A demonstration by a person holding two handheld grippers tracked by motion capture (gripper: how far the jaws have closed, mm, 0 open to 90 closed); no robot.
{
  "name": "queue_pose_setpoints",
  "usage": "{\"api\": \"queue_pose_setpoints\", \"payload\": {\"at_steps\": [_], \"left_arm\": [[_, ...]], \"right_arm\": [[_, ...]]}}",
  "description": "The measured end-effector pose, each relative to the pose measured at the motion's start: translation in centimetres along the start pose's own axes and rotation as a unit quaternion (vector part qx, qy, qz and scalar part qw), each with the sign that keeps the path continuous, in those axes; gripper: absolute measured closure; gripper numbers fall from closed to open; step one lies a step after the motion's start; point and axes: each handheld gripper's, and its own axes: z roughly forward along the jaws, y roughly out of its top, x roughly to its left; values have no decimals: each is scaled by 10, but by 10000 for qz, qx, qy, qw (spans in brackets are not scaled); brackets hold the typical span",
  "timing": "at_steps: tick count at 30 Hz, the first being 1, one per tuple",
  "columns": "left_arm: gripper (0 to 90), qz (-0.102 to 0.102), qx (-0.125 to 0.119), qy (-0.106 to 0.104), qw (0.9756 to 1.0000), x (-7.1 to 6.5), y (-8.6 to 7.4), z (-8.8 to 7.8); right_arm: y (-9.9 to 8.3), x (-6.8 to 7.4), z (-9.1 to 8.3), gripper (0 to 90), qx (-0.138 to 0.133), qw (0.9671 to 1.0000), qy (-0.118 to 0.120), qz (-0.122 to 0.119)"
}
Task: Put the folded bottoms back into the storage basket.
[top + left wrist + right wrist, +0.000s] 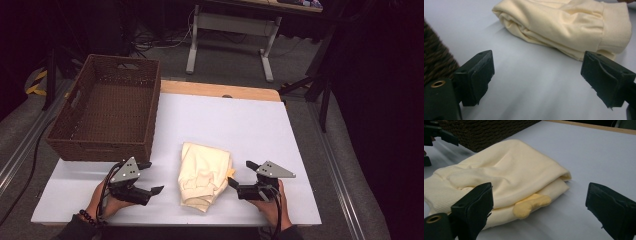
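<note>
Fingers: both pairs stand wide apart, nothing between them.
Left gripper (151, 178): just left of the folded cream garment (205, 175), clear of it, beside the wicker basket (67, 127).
Right gripper (241, 174): at the garment's right edge (the nearer one, probably), by the yellow tab (531, 205).
Garment: on the white table (260, 130), between the grippers.
Long axis: front to back, across both jaw lines.

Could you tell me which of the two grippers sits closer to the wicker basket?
The left gripper: it sits just in front of the brown wicker basket, while the right gripper lies beyond the folded cream garment.
</note>
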Motion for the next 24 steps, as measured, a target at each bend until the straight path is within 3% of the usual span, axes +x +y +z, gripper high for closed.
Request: {"api": "queue_pose_setpoints", "payload": {"at_steps": [7, 9, 12, 17, 20, 22, 24], "left_arm": [[86, -142, 270, -128, 9995, -2, 15, 24], [89, -255, 167, -98, 9995, -1, 21, 28], [121, -593, 31, -100, 9982, 2, 29, 34], [124, -723, 242, -99, 9970, 2, 39, 54], [128, -701, 404, -100, 9967, 2, 42, 65], [133, -788, 526, -34, 9955, 3, 44, 72], [133, -910, 610, -14, 9940, 5, 44, 77]], "right_arm": [[4, 0, 25, 97, 391, 9988, 147, 262], [6, 0, 32, 105, 562, 9978, 145, 335], [8, 2, 42, 131, 745, 9958, 157, 503], [9, 4, 60, 122, 1117, 9920, 102, 580], [10, 2, 64, 116, 1211, 9909, -50, 577], [11, -2, 65, 112, 1289, 9900, -179, 542], [10, -7, 68, 109, 1388, 9875, -64, 738]]}}
